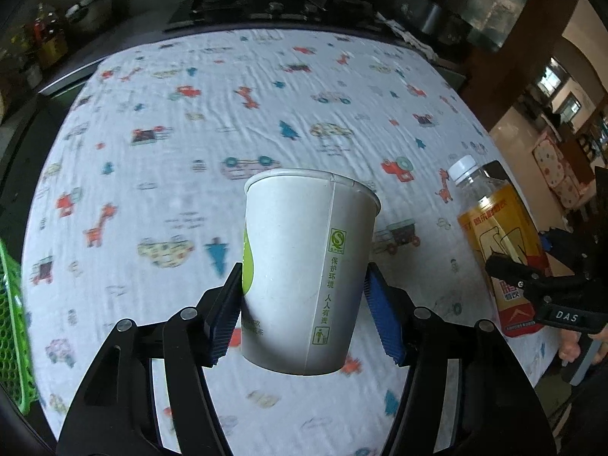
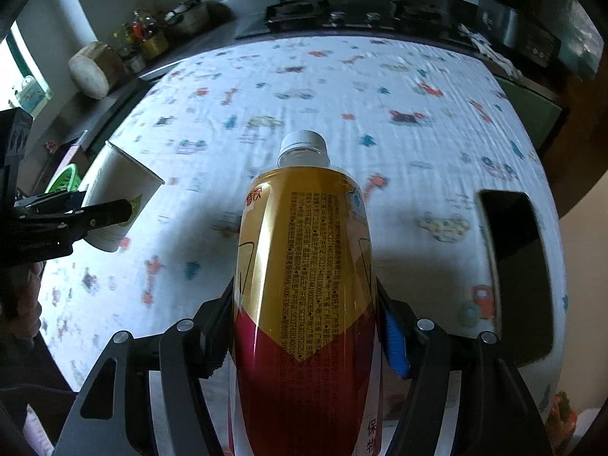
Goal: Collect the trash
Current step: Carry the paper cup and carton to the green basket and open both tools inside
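- White paper cup (image 1: 307, 269), green print on its side, sits clamped between the blue pads of the left tongs (image 1: 302, 311), clear of the counter (image 1: 152, 174).
- Yellow-and-red bottle (image 2: 304, 285), white cap on, is gripped upright by the right tongs (image 2: 304, 326).
- Patterned cloth covers the counter; a green basket (image 1: 11, 304) shows at the left edge — partly cut off.

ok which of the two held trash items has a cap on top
The bottle in the right gripper: white screw cap. The paper cup in the left gripper is open-topped.
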The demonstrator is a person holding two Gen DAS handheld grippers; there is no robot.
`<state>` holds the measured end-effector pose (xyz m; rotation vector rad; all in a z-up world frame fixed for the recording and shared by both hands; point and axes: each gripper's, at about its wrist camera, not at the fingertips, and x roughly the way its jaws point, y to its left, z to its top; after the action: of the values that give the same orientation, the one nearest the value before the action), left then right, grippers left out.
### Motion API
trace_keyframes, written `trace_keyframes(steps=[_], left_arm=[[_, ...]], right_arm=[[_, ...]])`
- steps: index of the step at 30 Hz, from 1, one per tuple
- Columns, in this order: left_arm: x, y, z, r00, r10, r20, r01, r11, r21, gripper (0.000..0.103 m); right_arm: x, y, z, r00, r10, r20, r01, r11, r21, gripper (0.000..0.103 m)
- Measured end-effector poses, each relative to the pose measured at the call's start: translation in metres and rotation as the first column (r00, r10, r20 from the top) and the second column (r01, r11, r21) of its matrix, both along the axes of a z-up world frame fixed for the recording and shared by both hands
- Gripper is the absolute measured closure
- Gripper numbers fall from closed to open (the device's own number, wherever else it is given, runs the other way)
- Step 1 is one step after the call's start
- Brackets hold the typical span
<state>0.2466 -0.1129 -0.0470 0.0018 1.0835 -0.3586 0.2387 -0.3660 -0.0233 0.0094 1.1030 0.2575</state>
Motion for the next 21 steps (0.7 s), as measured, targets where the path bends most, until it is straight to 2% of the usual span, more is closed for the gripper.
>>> trace_keyframes(steps=[9,21], left_arm=[[-0.02,0.049,0.022,0.997,0.057,0.048,-0.056,0.998,-0.012,0.041],[-0.048,0.113,0.035,0.985,0.146,0.097,-0.145,0.989,-0.009,0.041]], right_arm=[[-0.009,0.052,0.007,0.998,0.061,0.031,-0.063,0.997,0.051,0.04],[-0.015,0.108,0.011,0.986,0.161,0.044,-0.163,0.985,0.053,0.04]])
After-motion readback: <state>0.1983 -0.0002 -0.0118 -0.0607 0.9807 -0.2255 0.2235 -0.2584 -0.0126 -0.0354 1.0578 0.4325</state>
